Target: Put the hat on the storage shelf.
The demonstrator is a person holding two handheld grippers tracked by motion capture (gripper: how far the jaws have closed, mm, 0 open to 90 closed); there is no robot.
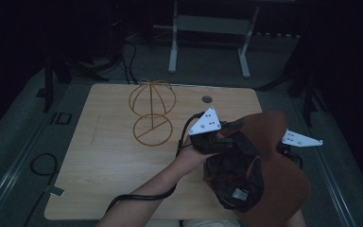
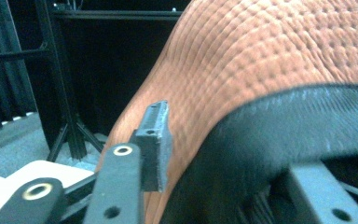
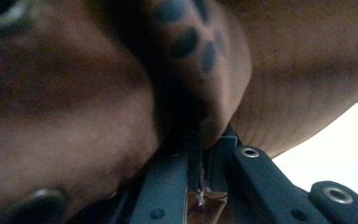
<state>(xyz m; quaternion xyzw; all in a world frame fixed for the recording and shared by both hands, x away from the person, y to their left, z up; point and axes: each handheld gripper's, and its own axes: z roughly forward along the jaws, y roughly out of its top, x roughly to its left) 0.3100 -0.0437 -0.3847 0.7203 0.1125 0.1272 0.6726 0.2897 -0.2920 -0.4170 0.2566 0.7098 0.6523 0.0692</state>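
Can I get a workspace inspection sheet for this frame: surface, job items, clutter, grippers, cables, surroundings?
Surface: light wooden table, bare at left and front.
Job's things: brown hat with dark lining, held up over the table's right; gold wire hat stand at rear centre, bare.
Clutter: nothing seen.
Grippers: left hand-held gripper at the hat's brim, jaws parted; right hand-held gripper shut on hat fabric.
Cables: black cable trails along the forearm.
Surroundings: dark room, white frame behind.
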